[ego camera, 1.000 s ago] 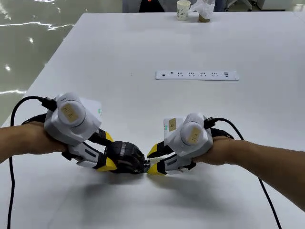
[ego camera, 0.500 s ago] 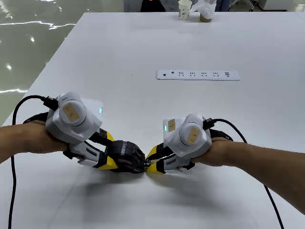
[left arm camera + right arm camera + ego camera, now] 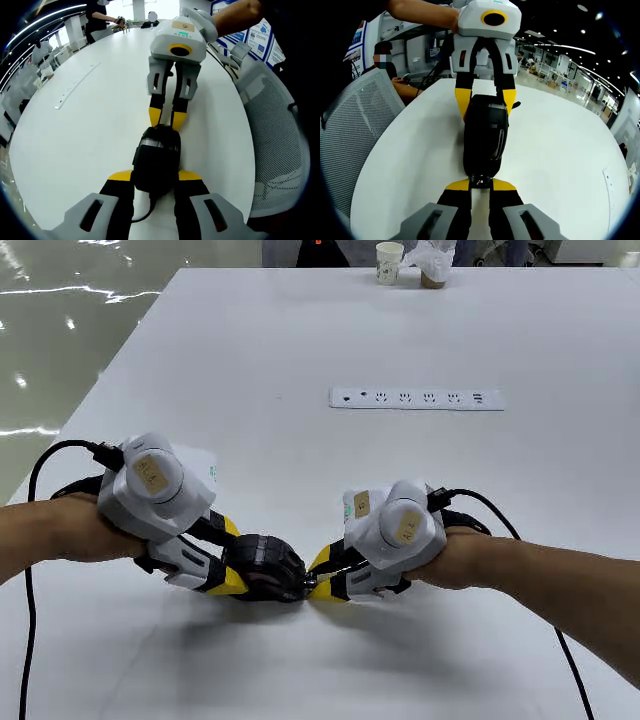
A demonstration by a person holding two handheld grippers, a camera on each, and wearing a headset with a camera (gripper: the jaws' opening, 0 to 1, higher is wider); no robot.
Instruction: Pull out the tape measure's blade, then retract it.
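Observation:
A black tape measure [image 3: 262,568] lies low over the white table [image 3: 300,340], near its front edge. My left gripper [image 3: 240,570] comes in from the left and is shut on the case, with its yellow-tipped jaws on both sides of the tape measure [image 3: 157,157]. Facing it from the right, my right gripper [image 3: 318,585] has its tips at the case's mouth. In the right gripper view the tape measure [image 3: 486,132] points at me, and my right gripper [image 3: 480,184] is shut on the blade's end hook [image 3: 480,179]. Almost no blade shows outside the case.
A white power strip [image 3: 415,398] lies in the middle of the table. A paper cup [image 3: 387,262] and a crumpled bag [image 3: 432,262] stand at the far edge. Black cables [image 3: 30,540] trail from both grippers. A mesh chair [image 3: 272,125] stands beside the table.
The right gripper has edged slightly closer to the tape measure's case. The left gripper and the case have stayed in place.

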